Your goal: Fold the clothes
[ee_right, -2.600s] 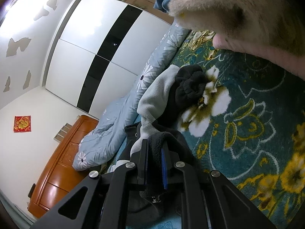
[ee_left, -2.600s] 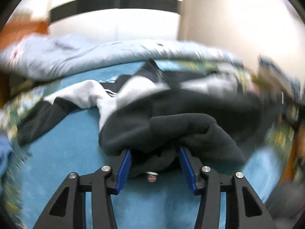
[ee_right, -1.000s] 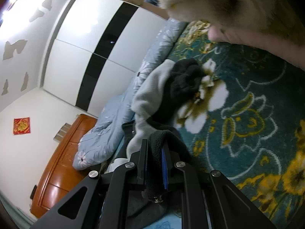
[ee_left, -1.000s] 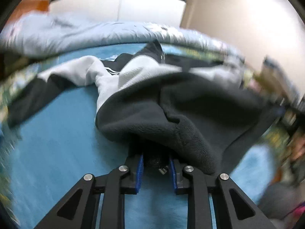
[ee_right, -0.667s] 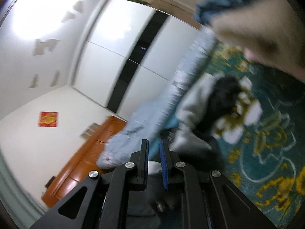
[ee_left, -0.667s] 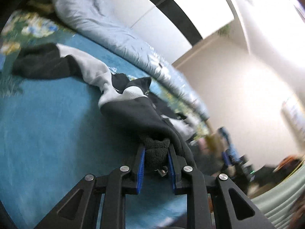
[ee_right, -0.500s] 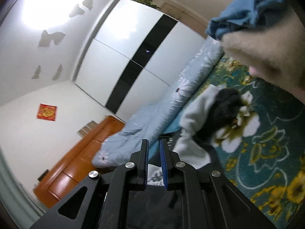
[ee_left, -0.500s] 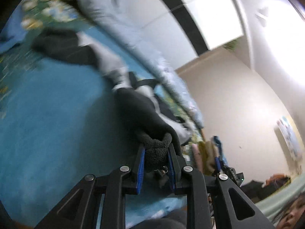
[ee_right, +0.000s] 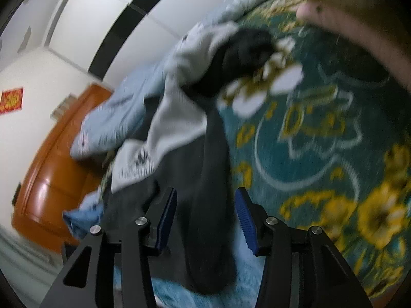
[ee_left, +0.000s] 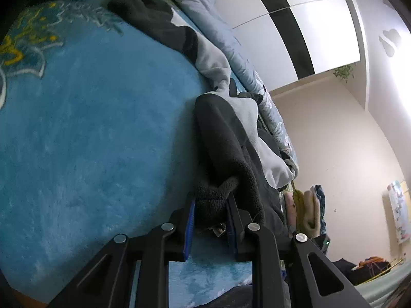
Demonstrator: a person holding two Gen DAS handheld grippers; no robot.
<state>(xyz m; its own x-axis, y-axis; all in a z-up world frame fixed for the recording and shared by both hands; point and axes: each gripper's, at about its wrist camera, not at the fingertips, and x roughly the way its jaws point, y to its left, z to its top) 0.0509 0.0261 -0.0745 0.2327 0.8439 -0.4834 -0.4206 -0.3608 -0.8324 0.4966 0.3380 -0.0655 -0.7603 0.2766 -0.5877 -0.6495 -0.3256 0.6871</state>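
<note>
A dark grey and light grey fleece jacket (ee_left: 226, 138) lies on a blue plush bedspread (ee_left: 90, 141). My left gripper (ee_left: 209, 218) is shut on a bunched dark fleece edge of the jacket, low over the bedspread. In the right wrist view the same jacket (ee_right: 205, 154) stretches away over the bed. My right gripper (ee_right: 205, 215) is open, its blue pads either side of a dark fold of the jacket, not pinching it. The view is blurred.
A pale blue quilt (ee_left: 231, 41) lies along the far side of the bed. A wooden headboard (ee_right: 51, 159) and a white-and-black wardrobe (ee_right: 115, 25) stand behind. Folded clothes (ee_left: 308, 205) are stacked at the right. A person's arm (ee_right: 359, 20) crosses the top right.
My right gripper has opened and let go of the dark fleece. My left gripper closed on the jacket's edge and swung, tilting its view, while holding it.
</note>
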